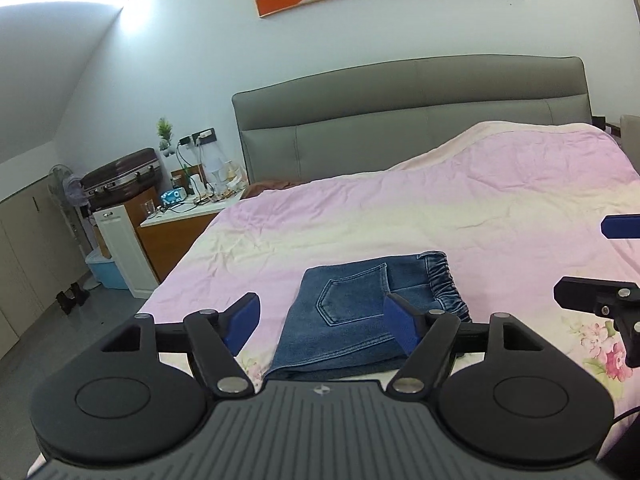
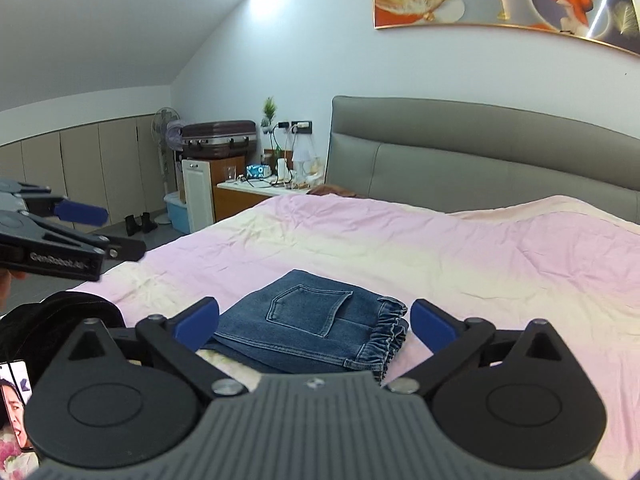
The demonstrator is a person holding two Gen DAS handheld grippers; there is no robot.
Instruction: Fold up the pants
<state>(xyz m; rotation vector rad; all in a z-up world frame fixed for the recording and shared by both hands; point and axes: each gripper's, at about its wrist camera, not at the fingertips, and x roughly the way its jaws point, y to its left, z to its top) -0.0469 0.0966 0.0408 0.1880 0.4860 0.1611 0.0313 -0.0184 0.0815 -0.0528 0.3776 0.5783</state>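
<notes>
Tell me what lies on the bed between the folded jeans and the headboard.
Only wrinkled pink bedsheet lies between the folded jeans and the grey headboard; both wrist views show it.

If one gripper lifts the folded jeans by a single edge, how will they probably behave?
The folded jeans would probably go floppy: they are soft denim in loose stacked layers, so the fold would likely open. The elastic waistband is bunched and thicker, so that side may hang lower. On the wrinkled bedsheet, pushing would probably drag rather than slide.
</notes>
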